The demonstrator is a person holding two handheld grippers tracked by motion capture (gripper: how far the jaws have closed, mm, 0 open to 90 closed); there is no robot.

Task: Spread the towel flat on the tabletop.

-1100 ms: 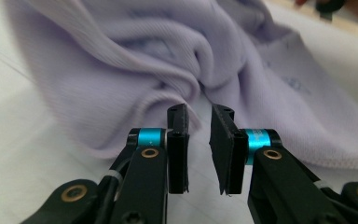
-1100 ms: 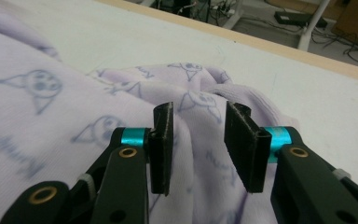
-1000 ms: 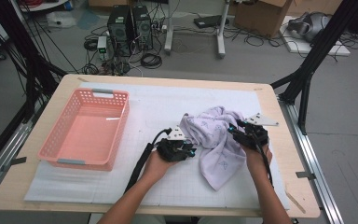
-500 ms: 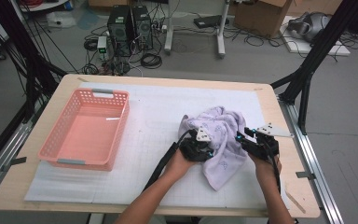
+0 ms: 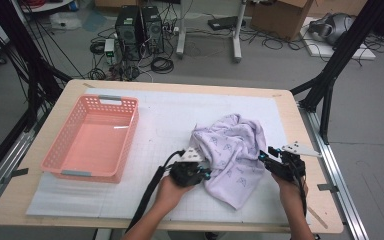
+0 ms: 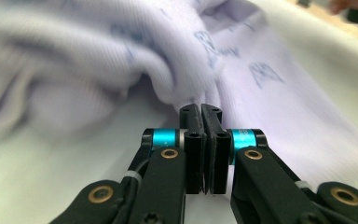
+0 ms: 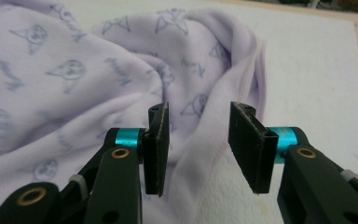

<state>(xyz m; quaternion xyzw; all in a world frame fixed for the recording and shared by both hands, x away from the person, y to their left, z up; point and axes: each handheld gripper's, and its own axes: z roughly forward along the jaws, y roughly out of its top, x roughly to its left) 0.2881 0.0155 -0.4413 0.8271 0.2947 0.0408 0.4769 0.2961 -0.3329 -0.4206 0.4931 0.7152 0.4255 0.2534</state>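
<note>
While the lilac printed cloth [image 5: 232, 152] lies crumpled near the desk's right edge, the left tool [image 6: 200, 112] has just closed, seemingly pinching a fold. The right tool [image 7: 198, 140] stands open over the hem; next it should pinch there.

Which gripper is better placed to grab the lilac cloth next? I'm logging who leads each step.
Probably the right gripper: its jaws stand open right over the lilac cloth by its hemmed edge. The left gripper has just been closing, jaws together at a fold, so it already looks occupied.
</note>
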